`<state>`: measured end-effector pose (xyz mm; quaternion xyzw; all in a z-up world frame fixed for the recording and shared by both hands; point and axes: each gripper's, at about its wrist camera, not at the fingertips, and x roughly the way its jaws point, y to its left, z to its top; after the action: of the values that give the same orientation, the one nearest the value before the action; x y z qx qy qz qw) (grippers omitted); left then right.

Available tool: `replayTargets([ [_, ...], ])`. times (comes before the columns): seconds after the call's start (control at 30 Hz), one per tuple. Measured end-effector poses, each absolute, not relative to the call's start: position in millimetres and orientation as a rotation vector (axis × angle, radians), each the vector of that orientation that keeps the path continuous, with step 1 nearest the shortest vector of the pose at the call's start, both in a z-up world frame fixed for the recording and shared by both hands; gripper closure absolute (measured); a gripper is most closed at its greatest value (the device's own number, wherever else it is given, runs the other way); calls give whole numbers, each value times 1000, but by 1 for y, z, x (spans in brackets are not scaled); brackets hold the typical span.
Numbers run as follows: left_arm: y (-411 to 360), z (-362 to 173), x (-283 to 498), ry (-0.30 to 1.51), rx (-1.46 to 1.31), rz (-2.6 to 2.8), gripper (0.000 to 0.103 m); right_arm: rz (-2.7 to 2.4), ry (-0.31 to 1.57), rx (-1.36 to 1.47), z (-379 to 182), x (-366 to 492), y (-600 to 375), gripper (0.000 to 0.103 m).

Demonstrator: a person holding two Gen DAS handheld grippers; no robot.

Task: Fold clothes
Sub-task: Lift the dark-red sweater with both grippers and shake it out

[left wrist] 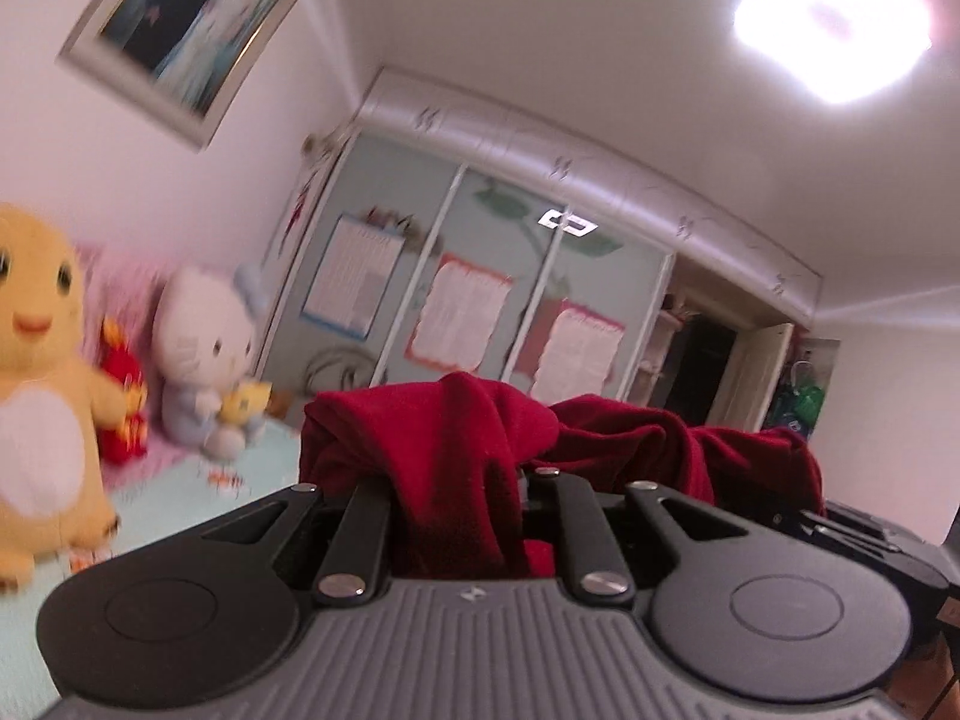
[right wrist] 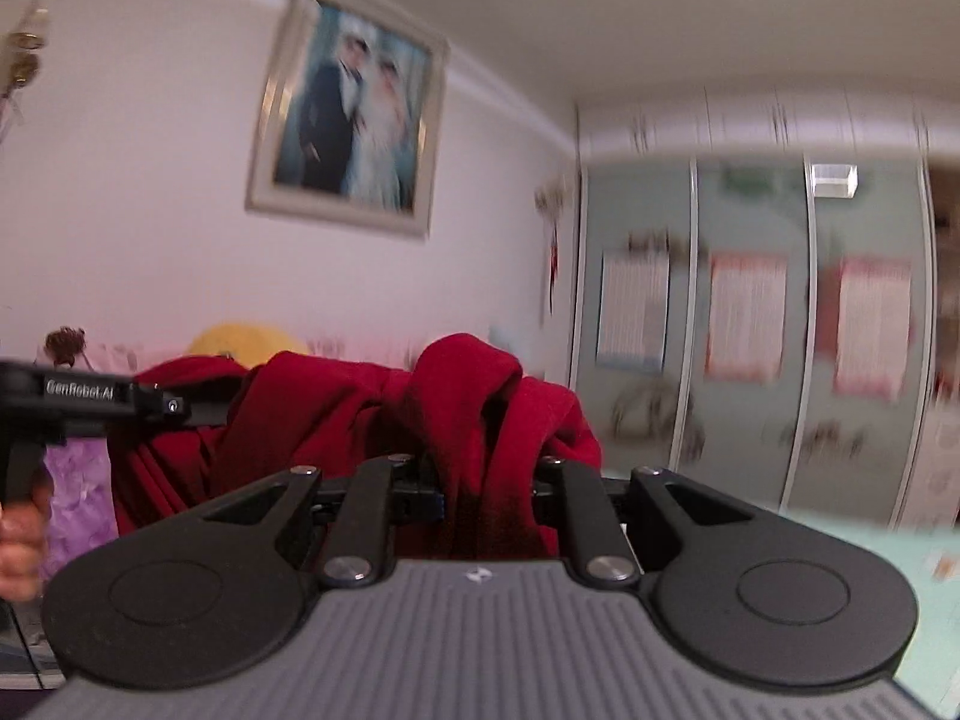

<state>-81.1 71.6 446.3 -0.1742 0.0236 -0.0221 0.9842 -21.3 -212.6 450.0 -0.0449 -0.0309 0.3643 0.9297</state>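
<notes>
Got my left gripper and right gripper each clamped on a bunch of the soft dark-red fabric garment, held up level in the air between them. Guessing that's so it hangs open and straightens out before folding.

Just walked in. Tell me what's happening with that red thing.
A person is holding a gripper in each hand, and both are clamped on one dark red garment. The left gripper and the right gripper each pinch a bunch of the fabric, lifted up in the air, pointing roughly level at the wardrobe and the framed photo. Plush toys sit on the bed behind. No fold is visible yet.
</notes>
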Motion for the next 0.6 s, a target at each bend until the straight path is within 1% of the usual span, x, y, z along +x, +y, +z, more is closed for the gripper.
replayTargets([
  [0.07, 63, 466, -97, 28, -326, -66, 87, 711, -106, -138, 476, -41, -218, 87],
  [0.17, 44, 479, -107, 47, -258, -67, 87, 678, -116, -193, 504, -65, -228, 87],
  [0.3, 27, 483, -124, 60, -251, -125, 87, 657, -95, -185, 519, -83, -248, 86],
  [0.43, 2, 479, -143, 80, -253, -196, 87, 639, -66, -196, 512, -96, -277, 87],
  [0.6, -45, 465, -131, 114, -197, -262, 87, 576, -40, -208, 492, -110, -330, 86],
])
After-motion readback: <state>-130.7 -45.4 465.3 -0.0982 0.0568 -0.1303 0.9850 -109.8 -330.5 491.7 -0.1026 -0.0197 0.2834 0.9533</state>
